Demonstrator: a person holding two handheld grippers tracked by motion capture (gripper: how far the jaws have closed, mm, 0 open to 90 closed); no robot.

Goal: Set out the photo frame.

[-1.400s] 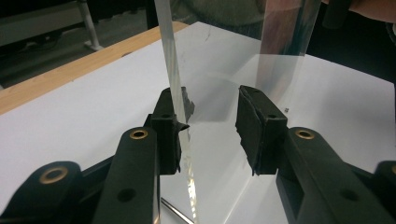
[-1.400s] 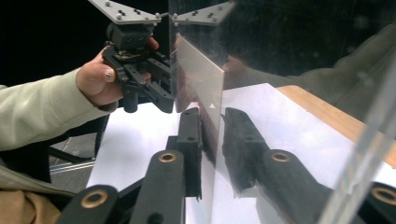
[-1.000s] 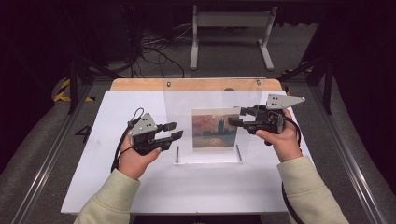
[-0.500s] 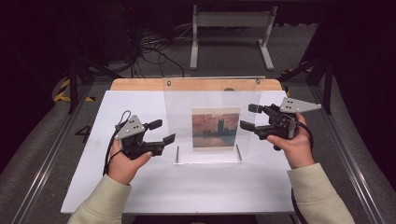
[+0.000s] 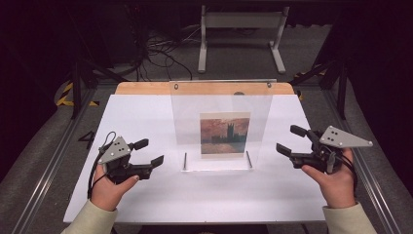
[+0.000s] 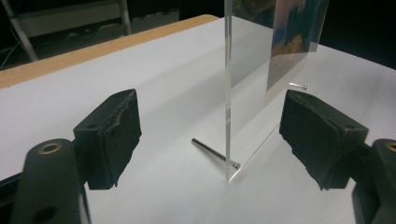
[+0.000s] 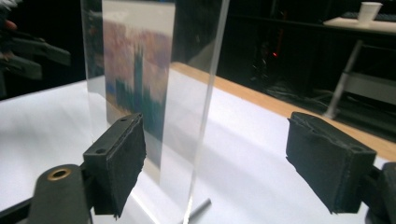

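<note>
A white table (wooden far edge) bears an upright clear picture stand.

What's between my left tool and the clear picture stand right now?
Only bare white table, seen in the high view: the left tool sits open beside the stand, not touching.

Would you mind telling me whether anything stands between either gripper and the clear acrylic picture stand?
Nothing visible does. The left gripper and right gripper, both open, flank the acrylic picture stand, with bare white tabletop between each and its edges.
</note>
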